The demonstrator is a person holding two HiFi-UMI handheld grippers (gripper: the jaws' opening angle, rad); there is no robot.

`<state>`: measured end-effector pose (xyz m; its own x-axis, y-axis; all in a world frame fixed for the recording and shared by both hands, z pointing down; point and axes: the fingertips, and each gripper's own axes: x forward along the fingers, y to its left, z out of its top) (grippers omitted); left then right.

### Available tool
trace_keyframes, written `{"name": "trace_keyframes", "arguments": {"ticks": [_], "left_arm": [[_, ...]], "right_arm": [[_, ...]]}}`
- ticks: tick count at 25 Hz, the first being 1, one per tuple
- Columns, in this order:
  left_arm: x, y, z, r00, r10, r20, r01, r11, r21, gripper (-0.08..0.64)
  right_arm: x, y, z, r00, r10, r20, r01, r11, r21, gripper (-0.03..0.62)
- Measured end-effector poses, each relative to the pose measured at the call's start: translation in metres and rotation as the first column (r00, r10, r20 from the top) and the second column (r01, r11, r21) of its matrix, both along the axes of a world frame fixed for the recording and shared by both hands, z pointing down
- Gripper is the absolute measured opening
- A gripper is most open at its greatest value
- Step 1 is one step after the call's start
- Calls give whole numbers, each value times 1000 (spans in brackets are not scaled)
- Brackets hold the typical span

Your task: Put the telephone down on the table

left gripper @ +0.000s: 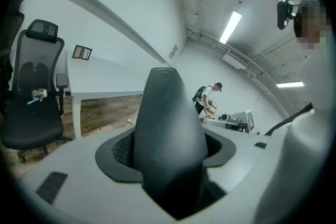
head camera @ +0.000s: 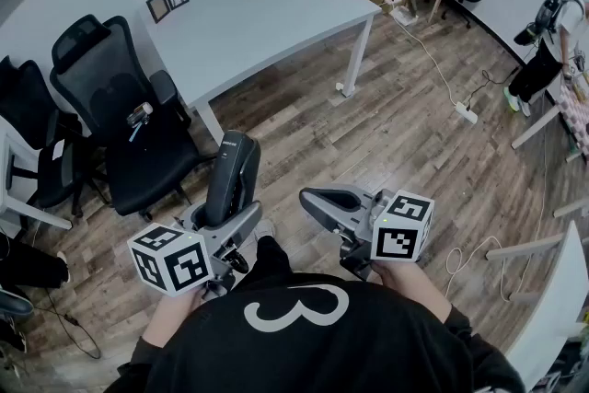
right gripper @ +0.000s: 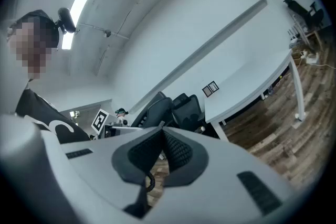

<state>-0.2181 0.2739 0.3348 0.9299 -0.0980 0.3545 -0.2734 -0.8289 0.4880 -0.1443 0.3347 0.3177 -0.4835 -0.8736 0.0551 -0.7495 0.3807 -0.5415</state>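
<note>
While the left claw (head camera: pixel 228 218) grips it, the dark grey telephone handset (head camera: pixel 234 168) stands upright above the wood-plank floor (head camera: pixel 405 133).

Its jaws stand wide apart, pressed on the handset's lower end, and the handset is well apart from the white bench (head camera: pixel 267 14) ahead. A small pale print near the handset's top is too small to read. The right claw (head camera: pixel 313 198) points level, its jaws together at the tips and holding nothing. A large white "3" shows on the person's black shirt (head camera: pixel 368 354). Two small dark-framed cards (head camera: pixel 167 1) lie at the bench's left corner by the wall, their marks unreadable. A black office chair (head camera: pixel 138 124) stands beside the bench's near-left edge.
</note>
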Motion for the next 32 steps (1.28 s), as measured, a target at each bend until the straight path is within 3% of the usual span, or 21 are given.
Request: {"name": "trace_keyframes", "arguments": {"ticks": [10,16,25,32], "left_arm": [[-13,-6,9,1000,-24,-7,24,1000,-17,296],[-10,-15,11,1000,-21,-4,21,999,-25,296],[12,-36,20,1000,9,19,-8,999,-44,296],[32,-81,26,999,17,41,-14,998,-67,296]], "right_arm": [[-12,-9,7,1000,-24,-11,23,999,-22,5],[-7,-21,5,999,-10,41,10,1000,-17,5],[9,-42,19,995,-3,101,9,998,-55,5],[32,-88,25,991,29,131,-19,997,-75,5]]}}
